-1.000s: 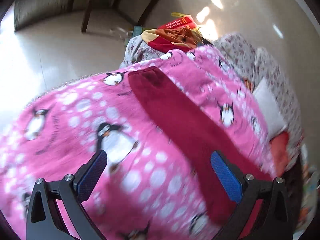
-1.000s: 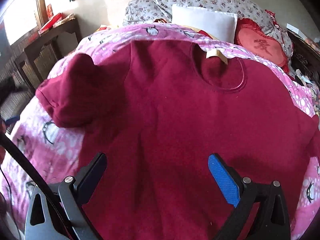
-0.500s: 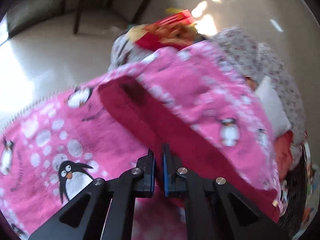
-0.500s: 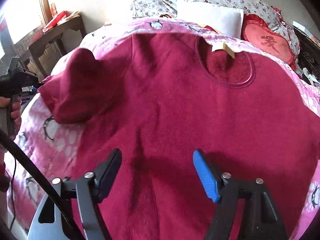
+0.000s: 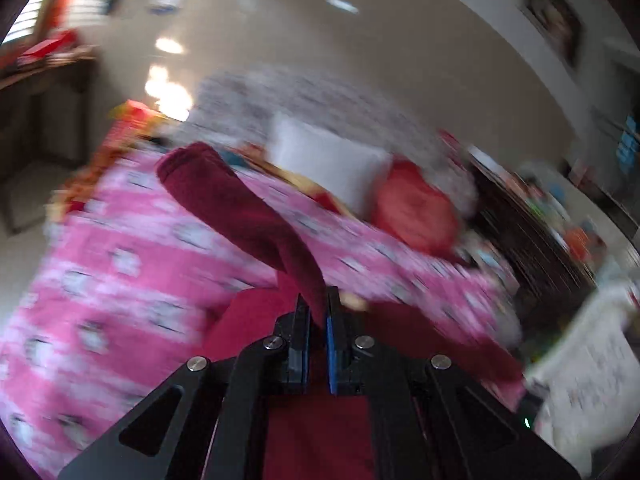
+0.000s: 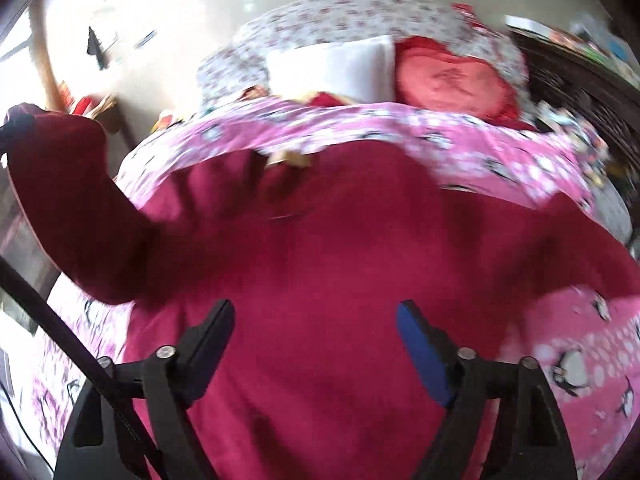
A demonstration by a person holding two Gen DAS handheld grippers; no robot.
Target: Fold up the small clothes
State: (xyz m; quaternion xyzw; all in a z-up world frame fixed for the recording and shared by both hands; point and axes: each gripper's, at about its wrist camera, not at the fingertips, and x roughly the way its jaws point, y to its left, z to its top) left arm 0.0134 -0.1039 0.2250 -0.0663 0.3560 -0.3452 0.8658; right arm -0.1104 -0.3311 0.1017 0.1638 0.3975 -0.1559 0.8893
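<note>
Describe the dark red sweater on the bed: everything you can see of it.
The dark red sweater looks like thick, fleecy knit, with a round neckline and a tan label at the collar. Its body lies spread on the pink penguin blanket. One sleeve is lifted off the bed, pinched in the shut left gripper, its cuff hanging free past the fingers. The other sleeve stretches out flat on the blanket. The right gripper hovers over the lower body, jaws opening with nothing clamped between them.
</note>
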